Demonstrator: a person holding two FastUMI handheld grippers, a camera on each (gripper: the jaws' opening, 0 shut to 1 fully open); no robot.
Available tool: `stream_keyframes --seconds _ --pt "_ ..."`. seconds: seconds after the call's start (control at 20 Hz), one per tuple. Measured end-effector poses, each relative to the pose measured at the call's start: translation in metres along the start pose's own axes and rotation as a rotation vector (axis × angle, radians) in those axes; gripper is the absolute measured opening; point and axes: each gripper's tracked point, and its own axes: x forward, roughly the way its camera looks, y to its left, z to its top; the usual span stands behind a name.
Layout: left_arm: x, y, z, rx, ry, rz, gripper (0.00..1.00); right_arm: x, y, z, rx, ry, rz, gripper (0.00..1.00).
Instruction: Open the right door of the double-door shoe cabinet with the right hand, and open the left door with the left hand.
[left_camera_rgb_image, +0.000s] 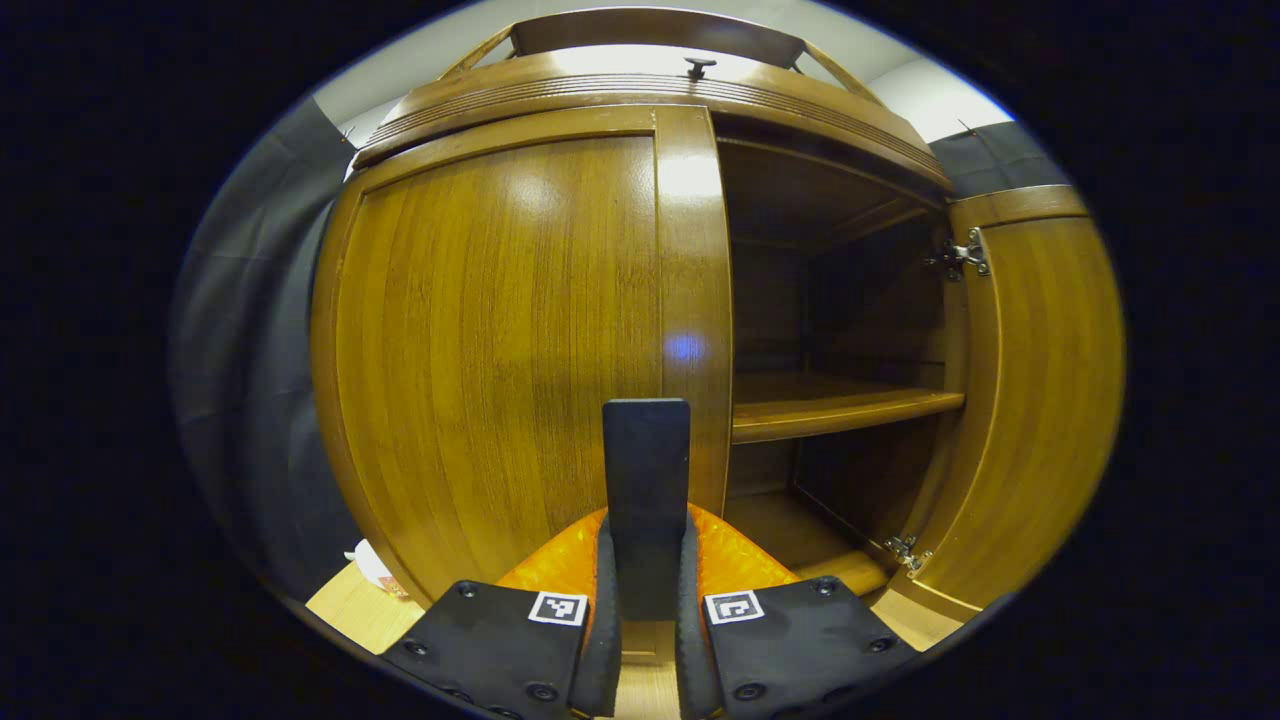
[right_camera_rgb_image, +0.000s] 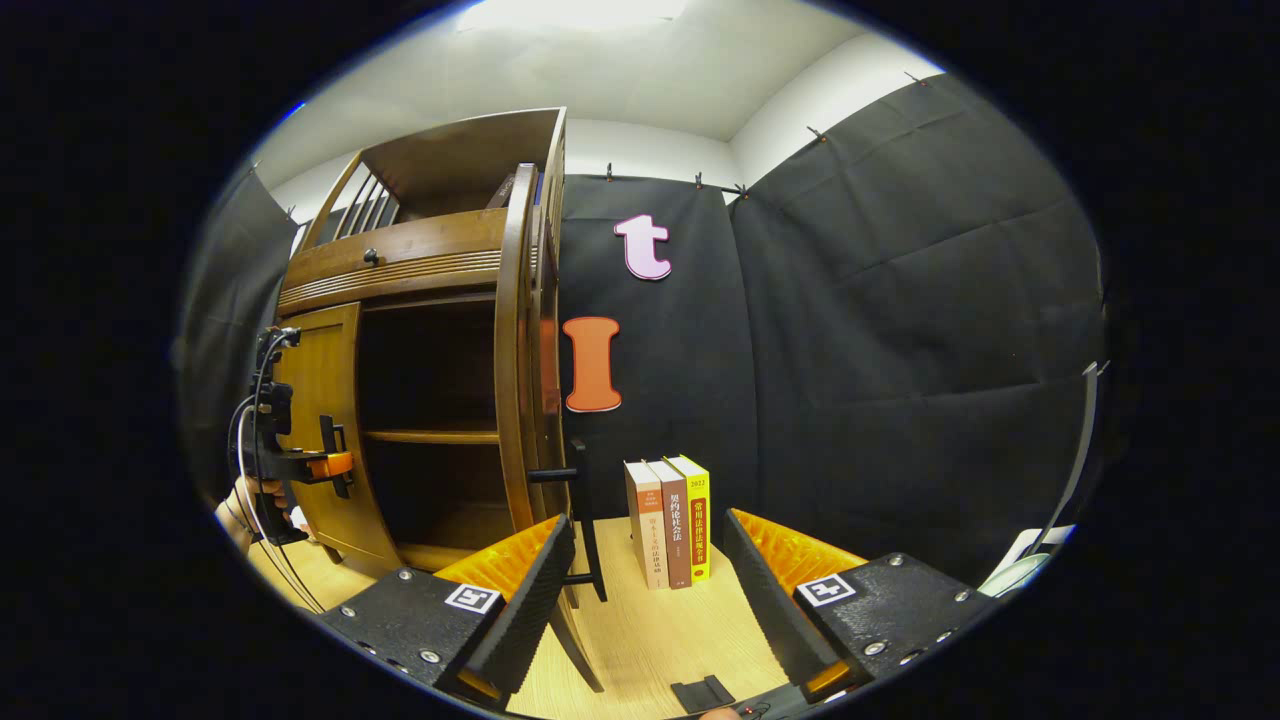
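Note:
The wooden shoe cabinet (left_camera_rgb_image: 640, 95) fills the left gripper view. Its left door (left_camera_rgb_image: 500, 340) lies flat against the front and looks closed. My left gripper (left_camera_rgb_image: 646, 565) is shut on that door's dark bar handle (left_camera_rgb_image: 646, 450), a finger on each side. The right door (left_camera_rgb_image: 1040, 400) is swung wide open, baring a shelf (left_camera_rgb_image: 840, 405). In the right gripper view the right door (right_camera_rgb_image: 515, 400) stands edge-on with its handle (right_camera_rgb_image: 582, 520) just left of my right gripper (right_camera_rgb_image: 650, 610), which is open and holds nothing. The left gripper (right_camera_rgb_image: 300, 465) and a hand (right_camera_rgb_image: 245, 510) are at the left door (right_camera_rgb_image: 320, 420).
Three books (right_camera_rgb_image: 670, 520) stand upright on the light wooden table (right_camera_rgb_image: 650, 650) beside the open door, against the black cloth wall. A white object (right_camera_rgb_image: 1030, 560) lies at the far right, a small black item (right_camera_rgb_image: 700, 692) near the table's front, and a white scrap (left_camera_rgb_image: 375, 570) by the cabinet's left foot.

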Motion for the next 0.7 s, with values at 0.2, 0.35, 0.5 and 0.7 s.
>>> stream_keyframes --seconds 0.2,0.35,0.5,0.7 --pt "-0.043 0.007 -0.001 -0.037 -0.005 -0.037 0.25 -0.011 0.011 0.007 0.012 -0.004 0.006 0.92" --pt "-0.078 0.019 -0.002 -0.038 -0.007 -0.054 0.33 -0.019 0.023 0.011 0.008 -0.007 0.02 0.92" --pt "-0.106 0.034 -0.004 -0.039 0.002 -0.06 0.33 -0.029 0.035 0.015 0.008 -0.012 0.032 0.92" --pt "-0.136 0.056 -0.006 -0.046 0.009 -0.067 0.29 -0.038 0.051 0.02 0.011 -0.013 0.053 0.92"
